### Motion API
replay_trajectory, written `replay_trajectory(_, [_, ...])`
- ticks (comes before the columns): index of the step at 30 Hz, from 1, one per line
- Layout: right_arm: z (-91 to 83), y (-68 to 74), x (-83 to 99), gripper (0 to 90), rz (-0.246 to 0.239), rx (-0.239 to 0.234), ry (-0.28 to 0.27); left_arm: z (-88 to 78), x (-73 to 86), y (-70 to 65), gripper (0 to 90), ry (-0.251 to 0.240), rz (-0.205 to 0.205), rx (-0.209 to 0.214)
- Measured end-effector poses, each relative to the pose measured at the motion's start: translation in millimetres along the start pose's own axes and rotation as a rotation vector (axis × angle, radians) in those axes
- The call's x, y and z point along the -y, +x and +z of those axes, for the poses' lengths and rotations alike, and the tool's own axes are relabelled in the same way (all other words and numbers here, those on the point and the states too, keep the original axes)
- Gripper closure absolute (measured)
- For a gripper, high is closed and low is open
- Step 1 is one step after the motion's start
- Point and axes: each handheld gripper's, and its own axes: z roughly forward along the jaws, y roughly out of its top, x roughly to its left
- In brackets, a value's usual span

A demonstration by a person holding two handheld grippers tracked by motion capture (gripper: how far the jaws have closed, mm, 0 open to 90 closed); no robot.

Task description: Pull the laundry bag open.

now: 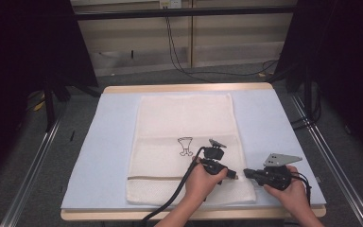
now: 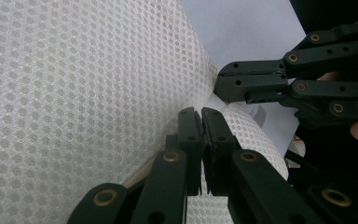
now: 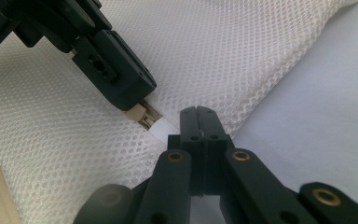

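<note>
While both grippers meet at the mesh bag's (image 1: 184, 146) right edge, left gripper (image 1: 234, 175) clamps its zipper pull (image 3: 142, 117) (cream-coloured) and right gripper (image 1: 246, 173) pinches the fabric.

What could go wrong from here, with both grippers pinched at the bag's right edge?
1. The left gripper grips only the small beige zipper pull, which could slip out when pulled.
2. The right gripper pinches the mesh bag right beside it, so the jaws might collide, or mesh could snag in the zipper.
3. The bag lies loose on the blue mat and may slide instead of unzipping.
</note>
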Motion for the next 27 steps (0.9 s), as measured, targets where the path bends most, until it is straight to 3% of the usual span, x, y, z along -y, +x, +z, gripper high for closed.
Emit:
replay_trajectory(1, [0.3,0.2,0.0,90.0,-0.002,0.001,0.002,-0.2,-0.1,1.0,87.3,0.002,-0.001,-0.006])
replay_trajectory(2, [0.4,0.5,0.0,90.0,-0.004,0.003,0.002,1.2,-0.3,0.8,87.4,-0.018,-0.032,0.001])
replay_trajectory(3, [0.5,0.9,-0.1,90.0,-0.006,0.004,0.001,0.7,-0.4,2.3,87.4,-0.013,-0.027,0.007])
replay_trajectory(4, [0.3,0.8,0.0,90.0,-0.009,0.005,0.003,1.8,0.1,1.7,87.4,-0.032,-0.057,0.013])
replay_trajectory(8, [0.5,0.9,0.0,90.0,-0.007,0.003,0.002,0.2,-0.2,5.5,87.4,-0.007,-0.03,0.017])
replay_trajectory(11, [0.7,1.0,0.0,90.0,-0.006,0.006,0.0,1.2,-0.1,5.0,85.6,-0.011,-0.04,0.033])
replay_trajectory(13, [0.8,0.9,-0.1,90.0,-0.004,0.006,0.0,4.1,0.8,4.3,79.5,-0.017,-0.064,0.062])
replay_trajectory(14, [0.7,0.9,-0.1,90.0,-0.002,0.006,0.001,5.3,0.8,4.1,80.6,-0.012,-0.051,0.031])
replay_trajectory(15, [0.6,0.9,0.0,90.0,0.001,0.007,0.002,6.2,0.8,4.2,83.7,-0.014,-0.055,0.031])
replay_trajectory(24, [0.9,0.6,0.0,90.0,0.007,0.005,0.007,5.7,1.2,8.2,87.3,0.006,-0.061,0.049])
replay_trajectory(25, [1.0,1.0,-0.1,90.0,0.007,0.007,0.008,6.4,1.3,7.9,87.4,-0.005,-0.094,0.063])
replay_trajectory(27, [1.4,2.3,-0.2,90.0,-0.006,0.011,0.016,3.5,1.1,11.1,87.4,-0.002,-0.096,0.064])
